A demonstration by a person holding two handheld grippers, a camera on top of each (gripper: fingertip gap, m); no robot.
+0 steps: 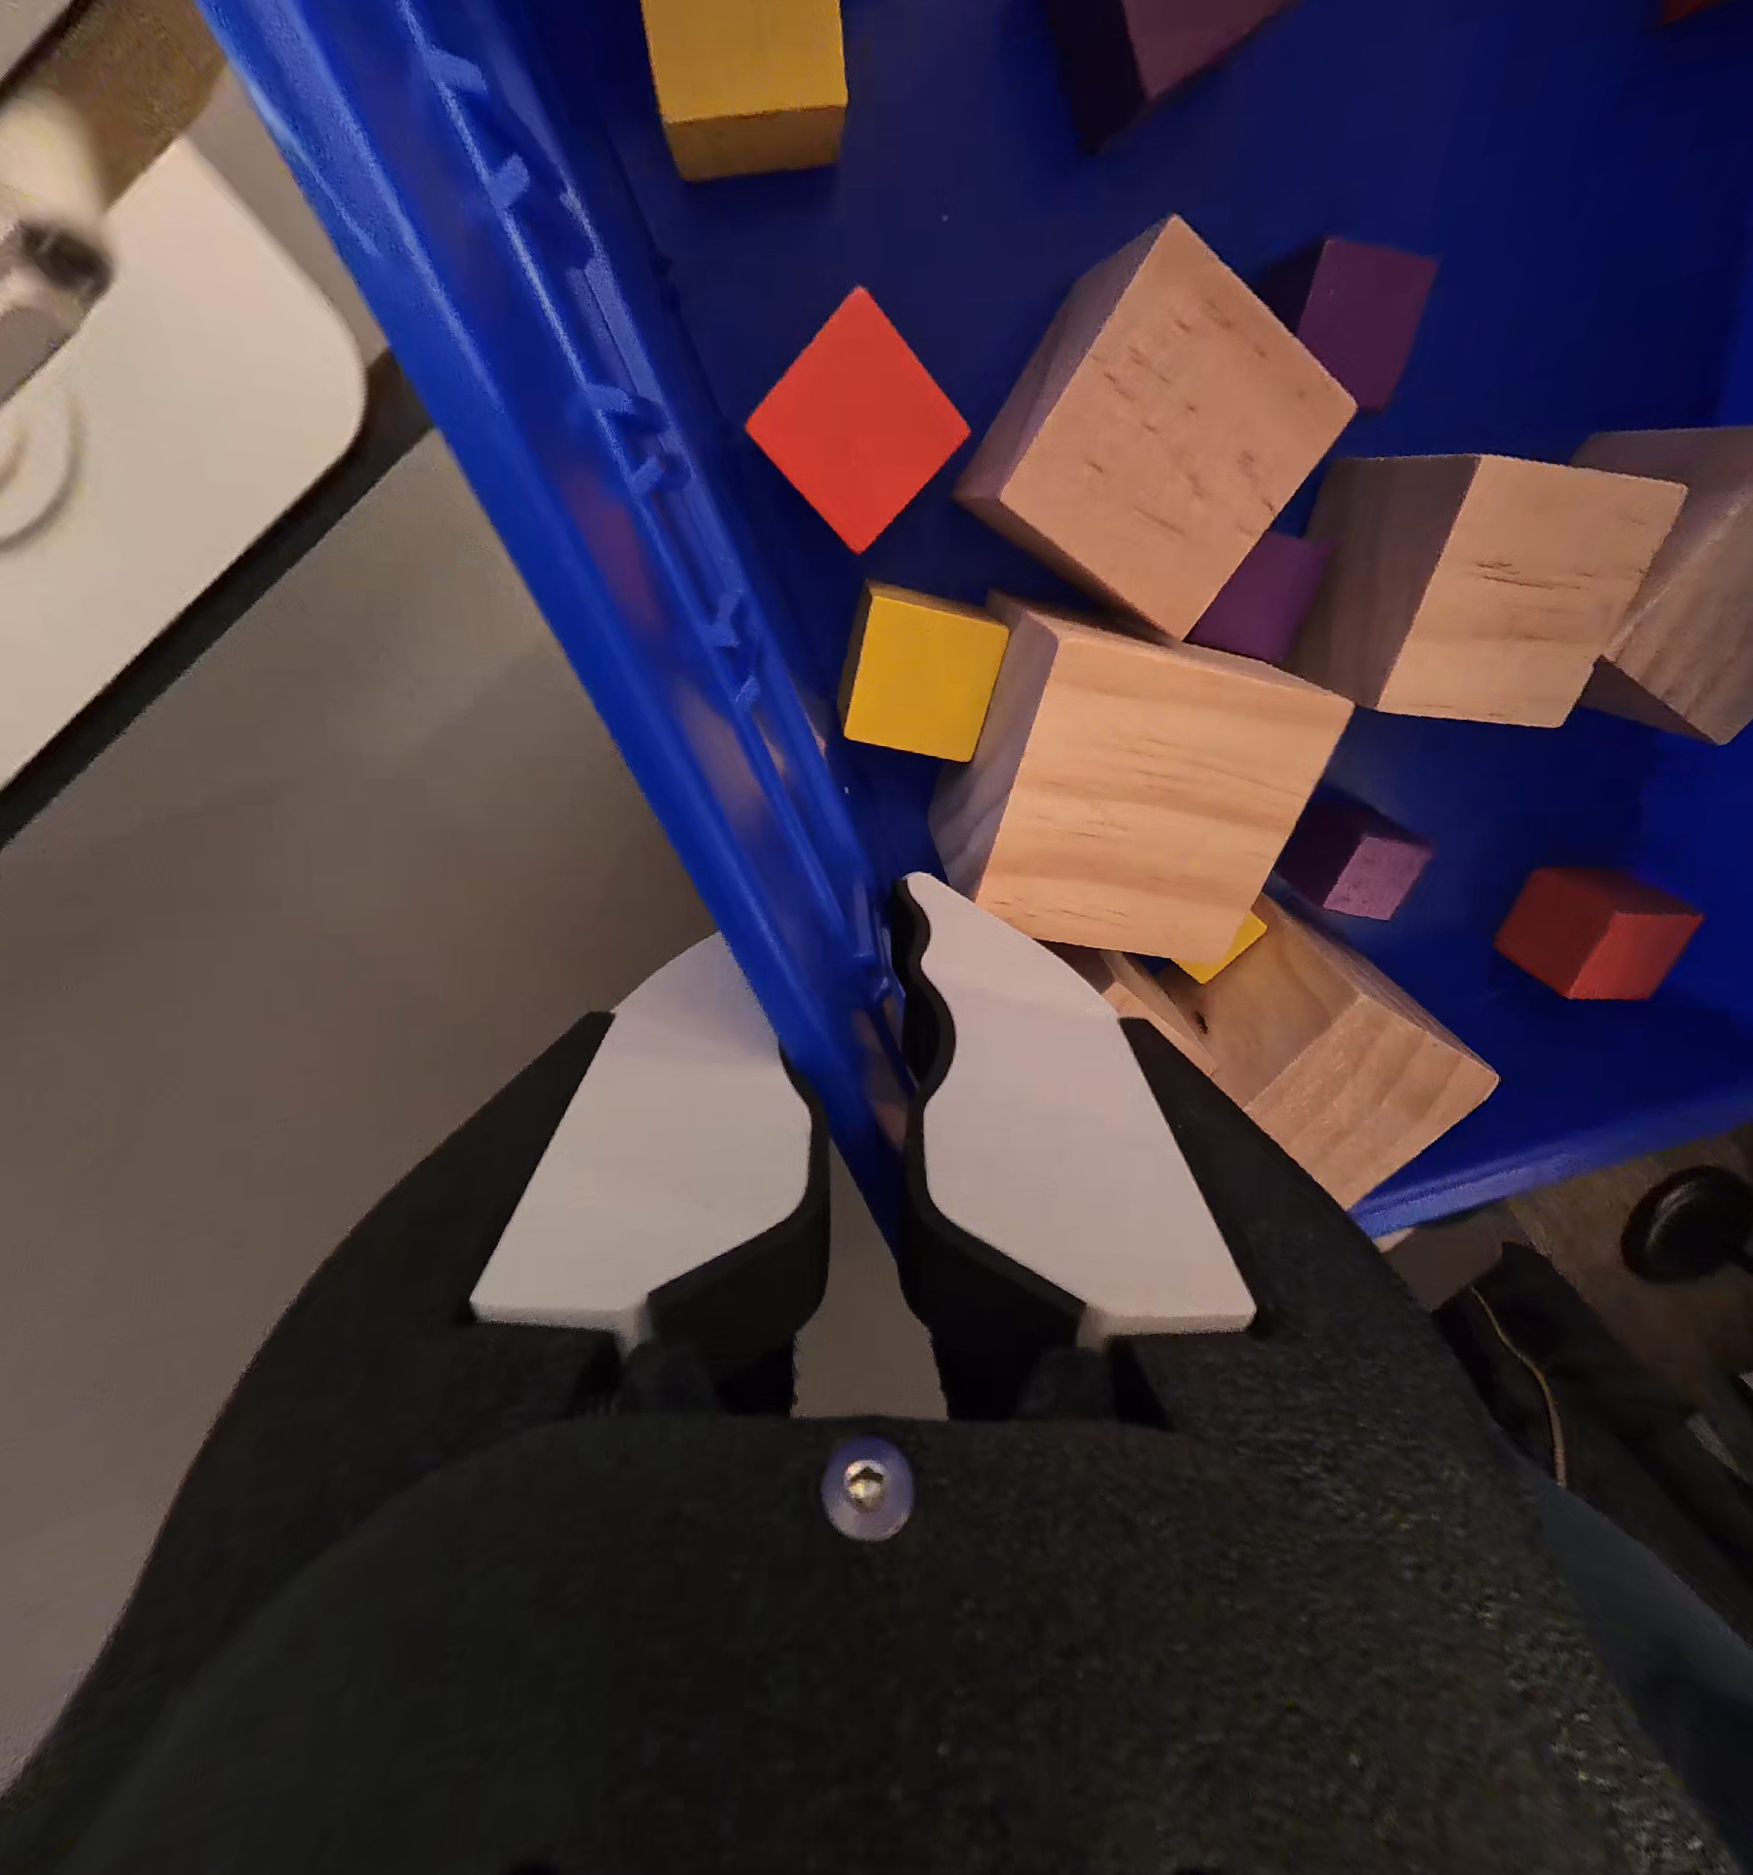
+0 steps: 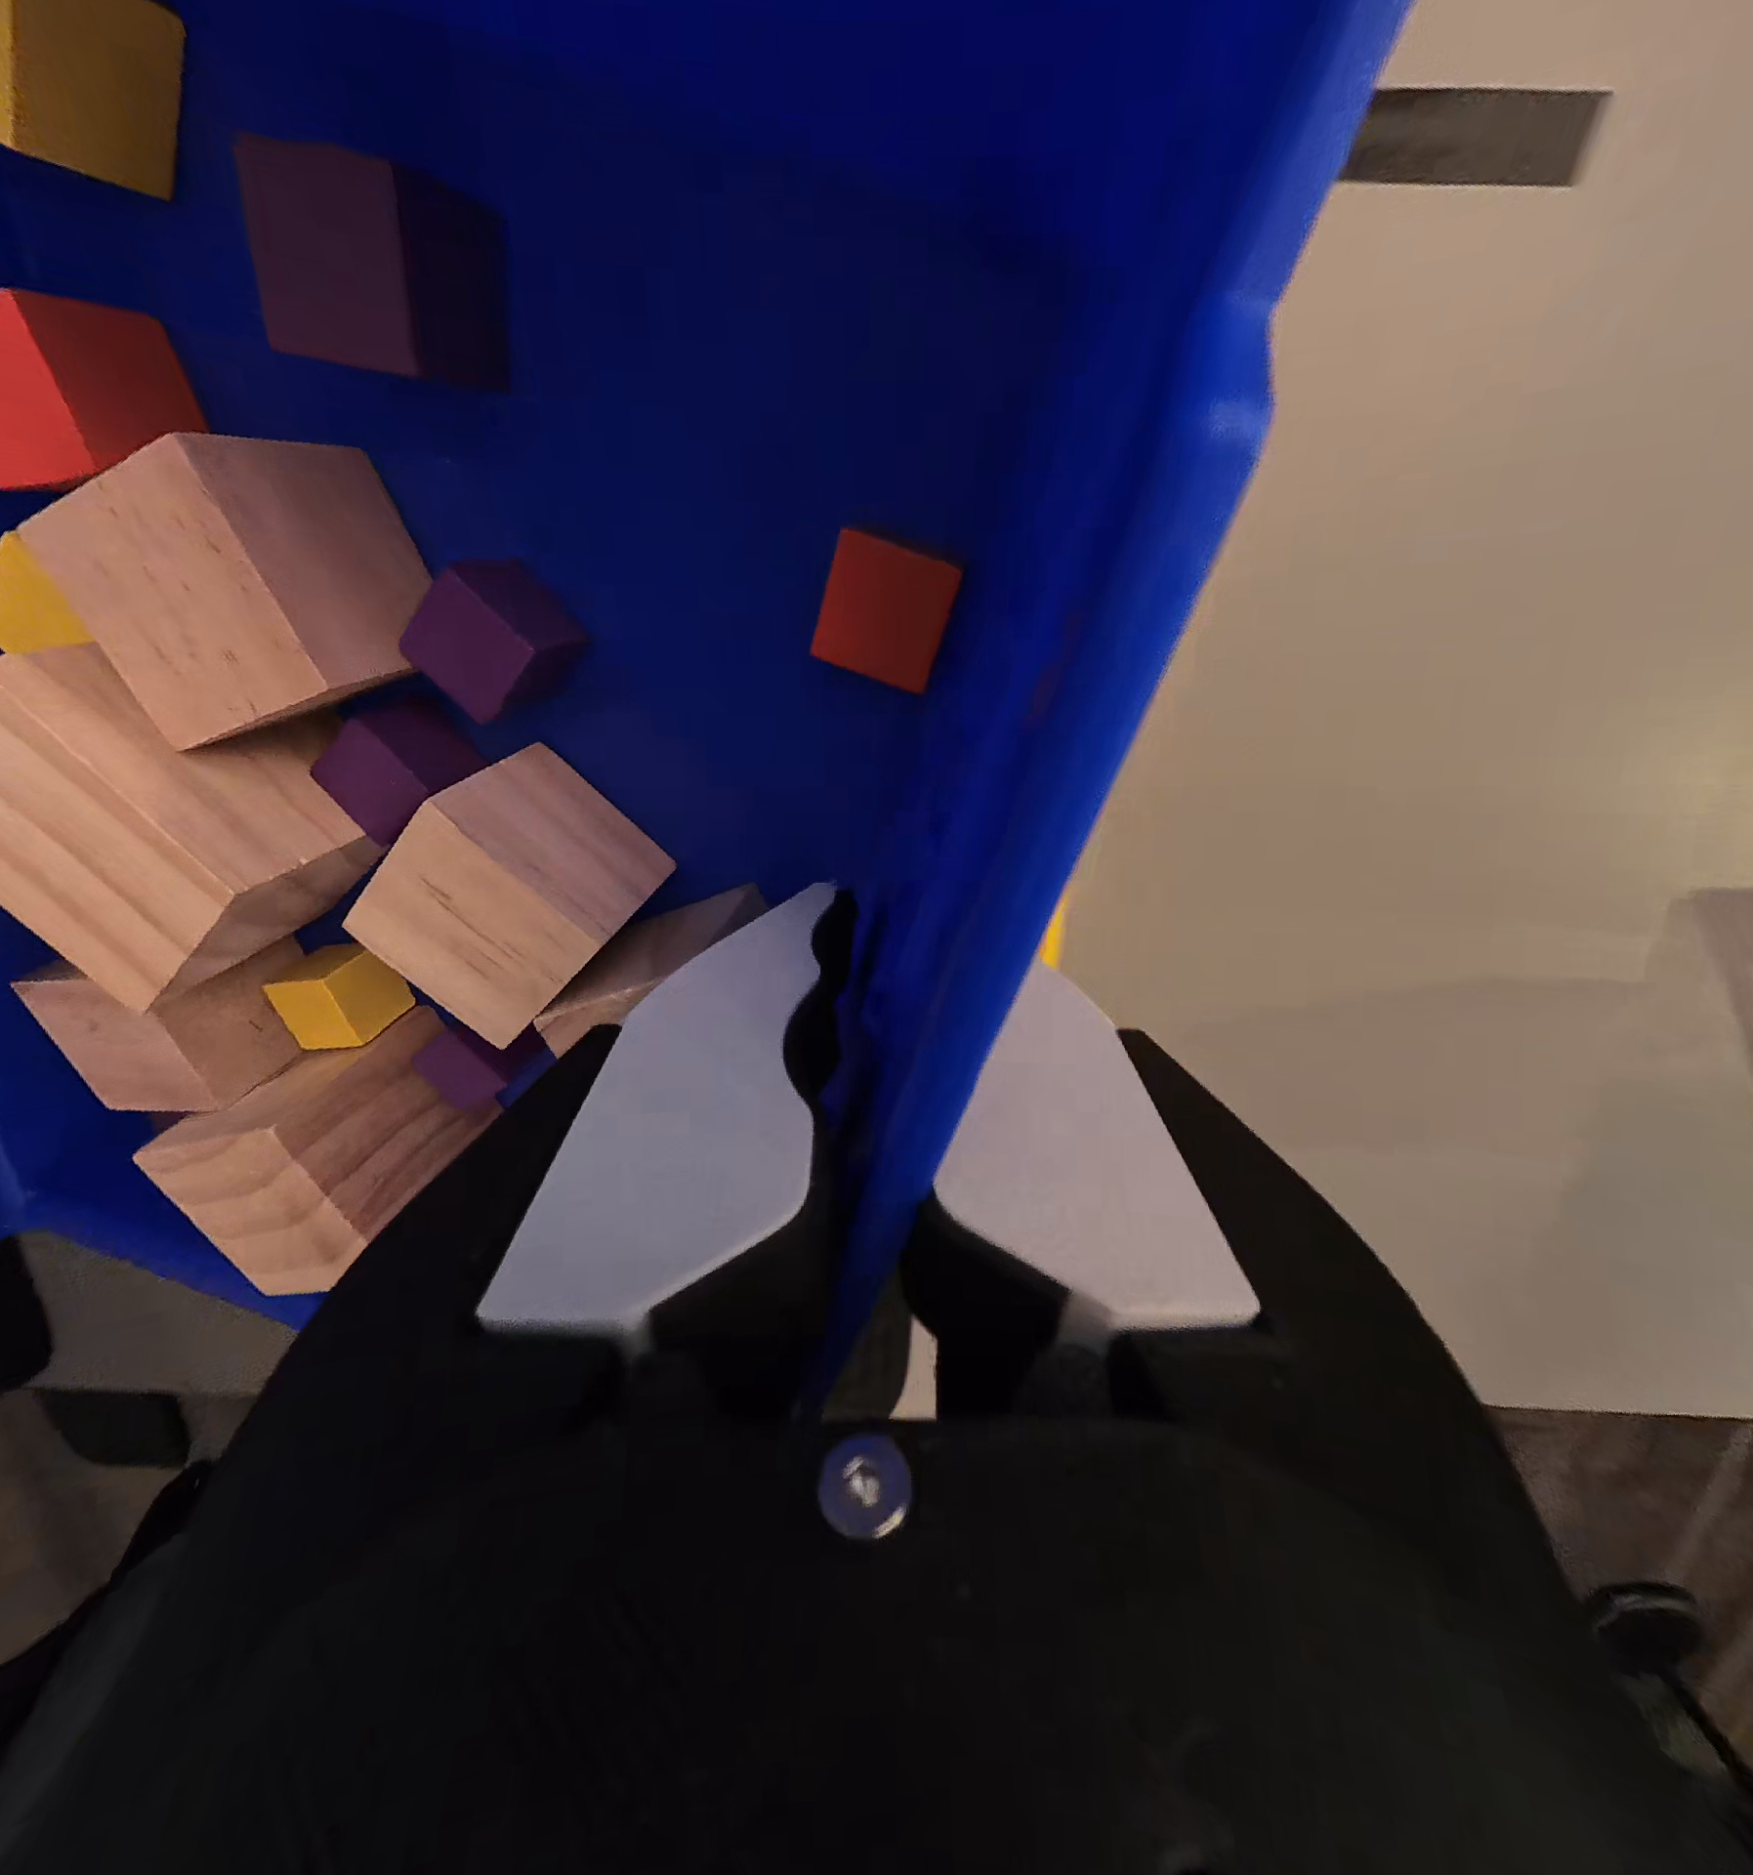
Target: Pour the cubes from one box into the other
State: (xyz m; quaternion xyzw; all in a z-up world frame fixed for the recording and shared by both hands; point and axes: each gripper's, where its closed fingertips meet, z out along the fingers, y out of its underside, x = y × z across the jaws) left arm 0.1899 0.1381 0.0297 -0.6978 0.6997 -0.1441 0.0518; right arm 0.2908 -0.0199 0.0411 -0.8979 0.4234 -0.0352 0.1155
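Blue box (image 1: 1521, 152), ribbed rim. Cubes: plain wood (image 1: 1156, 426) with visible grain, red (image 1: 857, 418), yellow (image 1: 921, 675), purple (image 1: 1359, 315). Grippers: black bodies, white finger plates (image 1: 1044, 1106). Table (image 1: 294, 913) grey.

I hold one blue box (image 1: 953, 254). In the left wrist view I count inside it five plain wooden cubes (image 1: 1156, 426), three yellow, two red and five purple, some partly hidden.
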